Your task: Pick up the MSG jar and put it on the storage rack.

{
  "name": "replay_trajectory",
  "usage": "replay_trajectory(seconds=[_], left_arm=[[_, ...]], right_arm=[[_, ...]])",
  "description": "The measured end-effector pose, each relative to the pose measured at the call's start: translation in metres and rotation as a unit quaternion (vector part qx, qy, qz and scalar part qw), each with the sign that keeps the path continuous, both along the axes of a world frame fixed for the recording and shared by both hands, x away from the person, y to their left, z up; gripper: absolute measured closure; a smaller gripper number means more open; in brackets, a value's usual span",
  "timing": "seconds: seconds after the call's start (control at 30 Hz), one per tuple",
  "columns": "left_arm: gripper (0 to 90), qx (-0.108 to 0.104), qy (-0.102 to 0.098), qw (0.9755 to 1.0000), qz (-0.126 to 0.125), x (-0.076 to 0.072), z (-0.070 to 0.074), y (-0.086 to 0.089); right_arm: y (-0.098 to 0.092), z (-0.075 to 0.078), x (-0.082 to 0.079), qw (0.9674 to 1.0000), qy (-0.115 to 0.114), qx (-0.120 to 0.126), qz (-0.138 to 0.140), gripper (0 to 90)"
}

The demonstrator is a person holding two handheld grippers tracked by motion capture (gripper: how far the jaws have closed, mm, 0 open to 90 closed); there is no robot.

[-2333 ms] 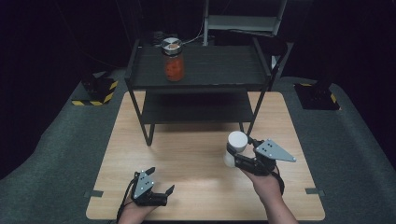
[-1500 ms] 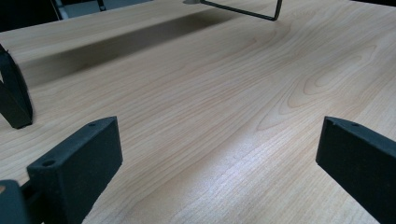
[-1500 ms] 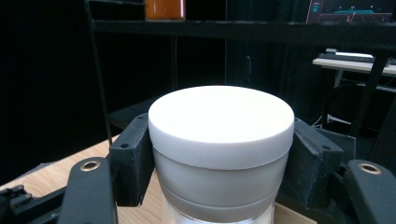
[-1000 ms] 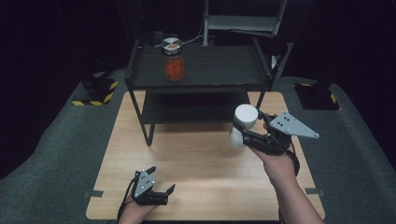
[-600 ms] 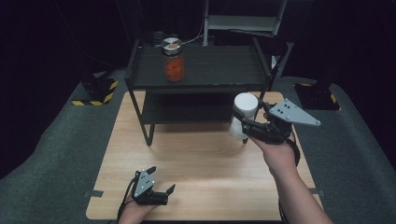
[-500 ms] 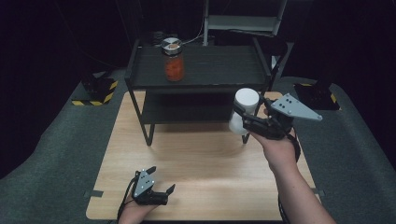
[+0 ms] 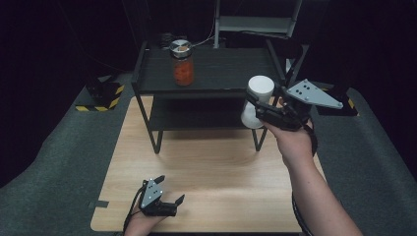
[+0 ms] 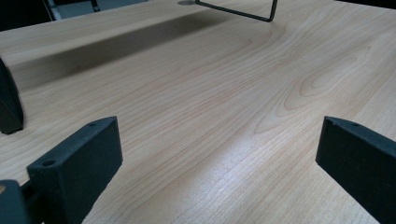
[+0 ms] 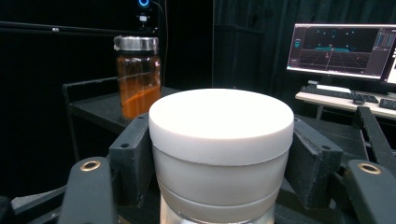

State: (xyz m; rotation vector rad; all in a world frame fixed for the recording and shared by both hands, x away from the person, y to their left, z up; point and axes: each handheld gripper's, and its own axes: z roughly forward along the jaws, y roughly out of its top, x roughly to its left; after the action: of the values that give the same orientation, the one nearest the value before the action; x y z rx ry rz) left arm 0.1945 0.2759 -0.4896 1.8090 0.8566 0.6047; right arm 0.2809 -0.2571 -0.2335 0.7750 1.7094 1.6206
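gripping a white-lidded jar [image 7: 257, 101] at right of centre in the high view, the right gripper [image 7: 263, 112] holds it upright in the air, in front of the black shelf [image 7: 216, 73]; its jaws clamp the jar's sides just under the lid. an orange-filled jar [image 7: 182, 62] stands on the shelf's top, toward the upper left. the left gripper [image 7: 167, 196] rests at the lower left on the wooden table [image 7: 216, 167], jaws spread apart and empty.
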Motion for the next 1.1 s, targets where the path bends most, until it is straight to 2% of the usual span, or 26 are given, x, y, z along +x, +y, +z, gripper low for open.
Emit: replay_trajectory(seconds=[0.17, 0.57, 0.93, 1.1], left_arm=[[0.7, 0.001, 0.0, 1.0, 0.0, 0.0, 0.0, 0.0], [0.7, -0.001, -0.003, 1.0, -0.001, -0.001, -0.001, 0.001], [0.7, 0.0, -0.007, 1.0, -0.001, -0.002, -0.001, 0.002], [0.8, -0.004, -0.003, 1.0, 0.001, -0.001, -0.001, 0.002]], right_arm=[[0.002, 0.008, 0.003, 1.0, 0.003, 0.007, -0.001, 33.8], [0.009, 0.034, 0.014, 1.0, -0.002, 0.006, -0.006, 33.8], [0.024, 0.056, 0.027, 0.9999, -0.004, 0.002, -0.013, 33.7], [0.031, 0.062, 0.036, 0.9998, -0.001, 0.009, -0.018, 33.7]])
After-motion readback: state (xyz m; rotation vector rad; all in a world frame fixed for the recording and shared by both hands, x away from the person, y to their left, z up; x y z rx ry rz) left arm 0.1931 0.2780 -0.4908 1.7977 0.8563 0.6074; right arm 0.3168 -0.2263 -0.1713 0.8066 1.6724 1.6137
